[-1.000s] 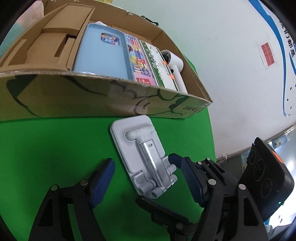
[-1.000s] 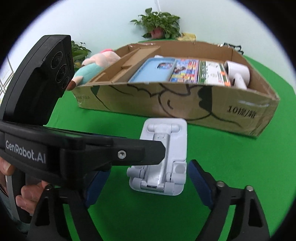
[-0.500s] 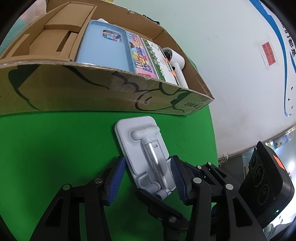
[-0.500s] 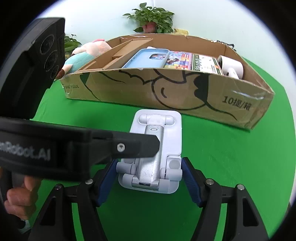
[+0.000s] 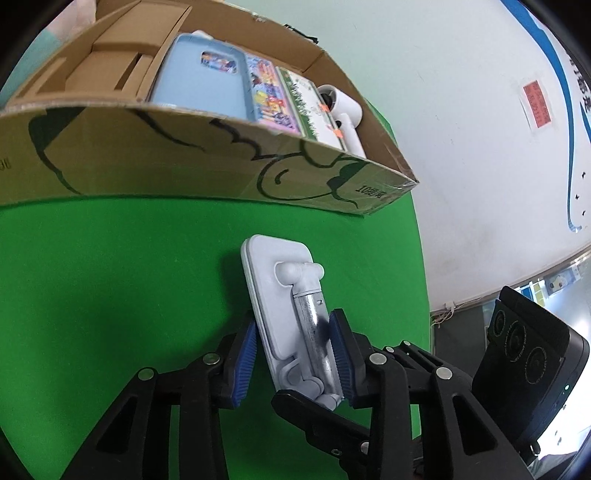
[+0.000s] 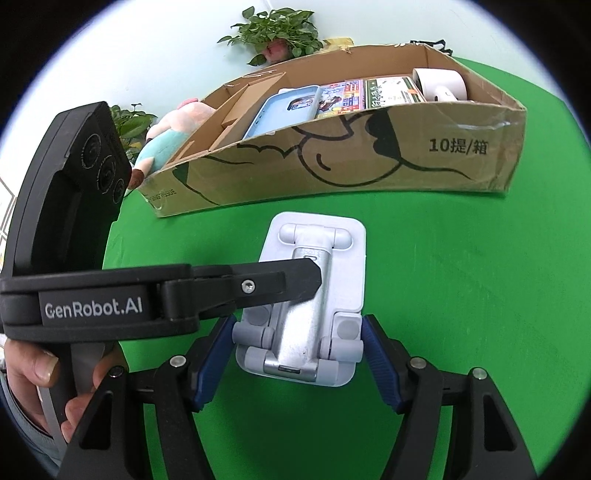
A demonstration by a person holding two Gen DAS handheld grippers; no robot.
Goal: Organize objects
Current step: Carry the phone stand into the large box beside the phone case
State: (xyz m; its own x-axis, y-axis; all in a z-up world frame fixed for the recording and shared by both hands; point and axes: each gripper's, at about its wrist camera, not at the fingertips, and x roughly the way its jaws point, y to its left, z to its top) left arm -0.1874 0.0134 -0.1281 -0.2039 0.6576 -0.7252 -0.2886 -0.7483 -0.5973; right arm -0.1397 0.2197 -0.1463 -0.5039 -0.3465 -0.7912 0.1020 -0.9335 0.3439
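Note:
A white folding phone stand (image 5: 286, 314) with a silver arm is held tilted above the green table. My left gripper (image 5: 295, 363) is shut on its sides. My right gripper (image 6: 299, 360) is shut on its hinge end, and the stand (image 6: 314, 295) fills the gap between the blue pads. The left gripper's body crosses the right wrist view at the left. A cardboard box (image 5: 147, 162) stands behind; it also shows in the right wrist view (image 6: 369, 166).
The box holds a light blue case (image 6: 284, 110), two colourful books (image 6: 340, 94), a white hair dryer (image 6: 439, 85) and cardboard dividers. A plush toy (image 6: 166, 140) and potted plants (image 6: 280, 33) sit behind the box. The green table edge (image 5: 421, 258) is at the right.
Both grippers closed from open onto the phone stand. The stand has come up off the table and tilted, and both views have moved closer to the box.

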